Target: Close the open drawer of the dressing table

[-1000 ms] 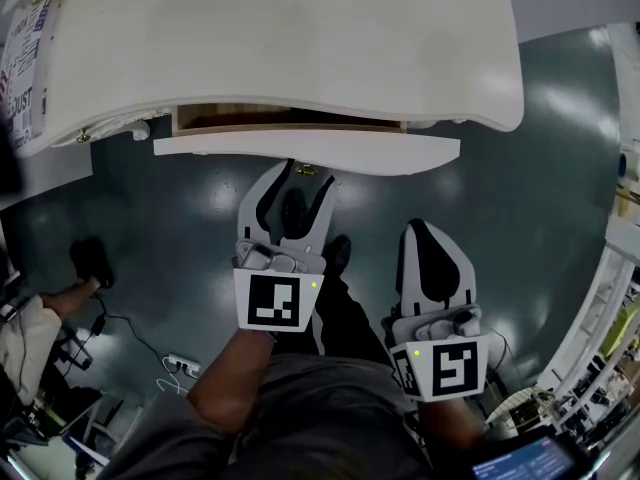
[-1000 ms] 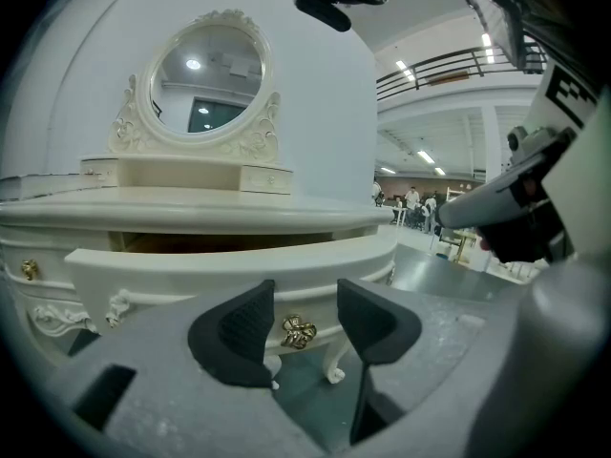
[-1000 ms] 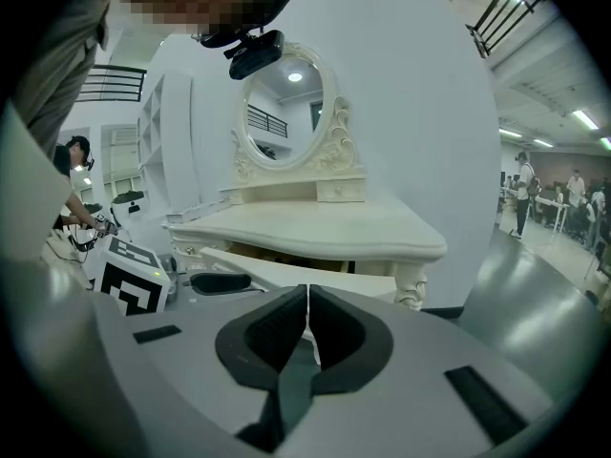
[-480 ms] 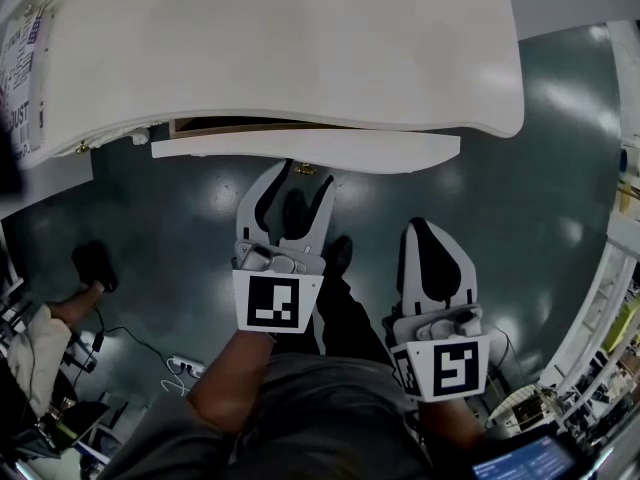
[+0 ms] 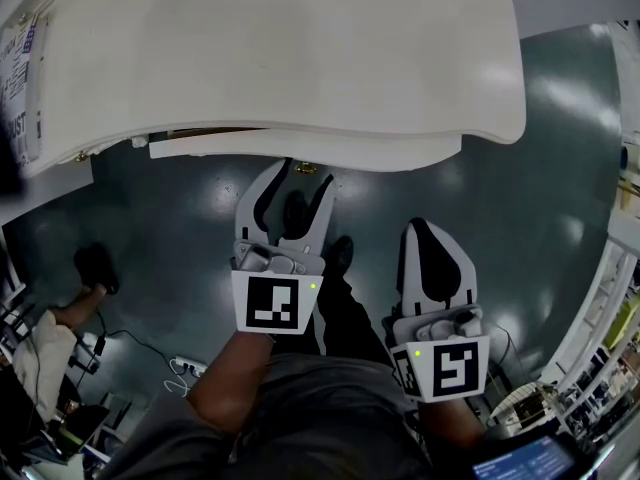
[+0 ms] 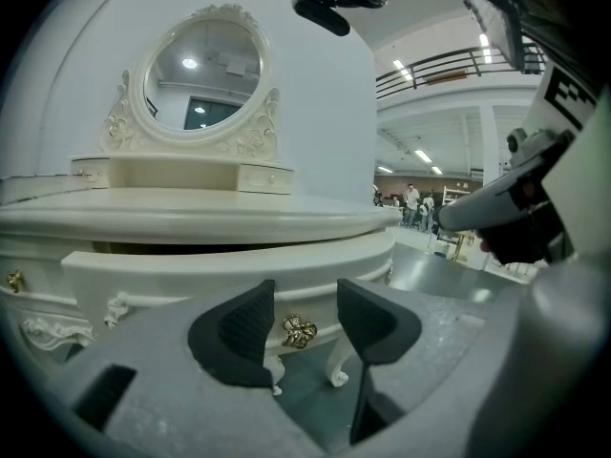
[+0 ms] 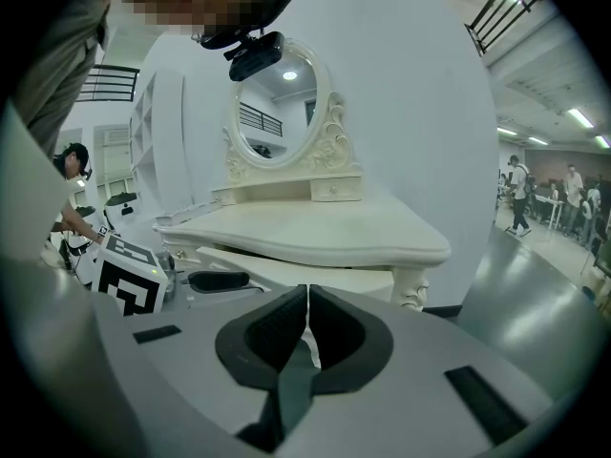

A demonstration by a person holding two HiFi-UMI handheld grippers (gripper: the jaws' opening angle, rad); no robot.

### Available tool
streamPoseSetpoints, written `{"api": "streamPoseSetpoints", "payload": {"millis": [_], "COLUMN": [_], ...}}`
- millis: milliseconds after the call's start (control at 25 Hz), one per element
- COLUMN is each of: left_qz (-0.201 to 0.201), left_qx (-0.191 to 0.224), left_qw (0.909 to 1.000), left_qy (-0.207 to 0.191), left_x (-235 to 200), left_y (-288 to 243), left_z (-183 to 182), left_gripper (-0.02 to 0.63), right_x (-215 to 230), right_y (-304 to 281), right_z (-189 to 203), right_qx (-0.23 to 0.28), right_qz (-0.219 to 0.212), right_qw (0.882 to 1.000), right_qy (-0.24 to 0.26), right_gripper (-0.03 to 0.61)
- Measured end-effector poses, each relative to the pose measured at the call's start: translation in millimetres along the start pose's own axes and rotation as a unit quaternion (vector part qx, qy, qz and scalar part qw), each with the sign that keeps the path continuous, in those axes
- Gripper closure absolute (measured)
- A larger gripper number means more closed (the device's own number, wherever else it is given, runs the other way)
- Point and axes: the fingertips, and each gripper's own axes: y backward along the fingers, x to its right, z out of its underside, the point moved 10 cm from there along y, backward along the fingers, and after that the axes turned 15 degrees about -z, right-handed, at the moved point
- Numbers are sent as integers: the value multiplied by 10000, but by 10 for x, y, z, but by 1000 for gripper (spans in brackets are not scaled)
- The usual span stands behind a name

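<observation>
The white dressing table (image 5: 300,48) fills the top of the head view. Its drawer front (image 5: 300,151) sticks out only a little from under the tabletop edge, and I cannot see into the drawer. My left gripper (image 5: 303,173) is open, with its fingertips at the drawer front on either side of the gold handle (image 5: 306,169). In the left gripper view the gold handle (image 6: 299,331) sits between the dark pads (image 6: 234,337), just beyond them. My right gripper (image 5: 420,228) is shut on nothing and hangs back from the table, to the right.
An oval mirror (image 6: 202,76) stands at the back of the table. On the dark floor lie a power strip (image 5: 185,366) and a cable, near another person's shoe (image 5: 95,265). Shelving (image 5: 612,298) lines the right edge. A carved table leg (image 7: 412,289) stands ahead of the right gripper.
The drawer has slid in under the tabletop, and the gap that showed its wooden inside has gone. The left gripper moved forward slightly with it. The right gripper has not moved.
</observation>
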Motion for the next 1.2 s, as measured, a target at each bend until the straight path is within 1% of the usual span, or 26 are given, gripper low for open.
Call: {"api": "streamPoseSetpoints", "payload": {"millis": [480, 640, 880, 1000, 1200], "left_qz": [-39, -63, -51, -40, -29], "left_qx": [-14, -99, 53, -13, 59], "left_qw": [10000, 9999, 9999, 10000, 10000], "left_qy": [39, 91, 78, 52, 17], "left_x": [-34, -41, -60, -68, -75], "left_y": [-126, -156, -202, -221, -264], "left_z": [-56, -62, -86, -89, -105], "left_gripper": [394, 394, 394, 394, 394], "right_x": [84, 96, 96, 91, 98], "right_y": [-63, -69, -63, -61, -50], "right_z": [-74, -88, -104, -106, -104], "right_qx": [30, 40, 41, 41, 50], "right_qz": [44, 51, 82, 90, 140], "right_qw": [10000, 10000, 10000, 10000, 9999], "right_qy": [-26, -22, -9, -12, -29], "right_gripper": [563, 563, 563, 563, 563]}}
